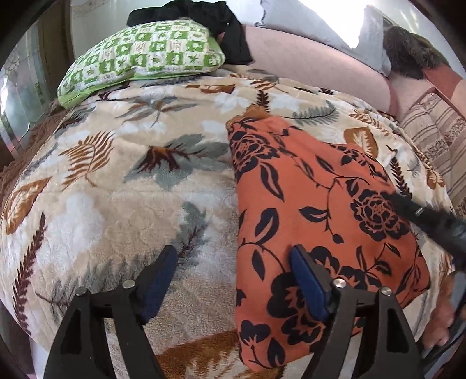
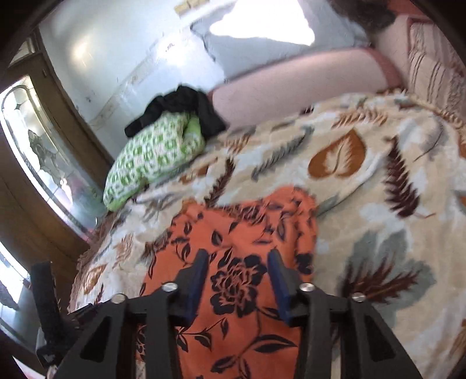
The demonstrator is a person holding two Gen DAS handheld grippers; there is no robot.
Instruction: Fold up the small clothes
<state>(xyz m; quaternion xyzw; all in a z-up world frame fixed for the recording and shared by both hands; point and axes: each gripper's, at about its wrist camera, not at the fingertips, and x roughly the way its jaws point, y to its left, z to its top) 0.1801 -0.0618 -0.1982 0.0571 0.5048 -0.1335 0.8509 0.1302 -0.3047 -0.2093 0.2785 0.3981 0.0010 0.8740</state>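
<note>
Left wrist view shows the left gripper (image 1: 233, 280) spread wide, straddling the left edge of the folded orange floral garment (image 1: 314, 210) on the bed (image 1: 116, 189).

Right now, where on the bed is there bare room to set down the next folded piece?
The widest free patch is the leaf-print blanket between the green checkered pillow and the orange floral garment. A second patch lies beyond the garment, toward the pink bolster. It is crowded at the pillow, where black clothes are heaped.
</note>
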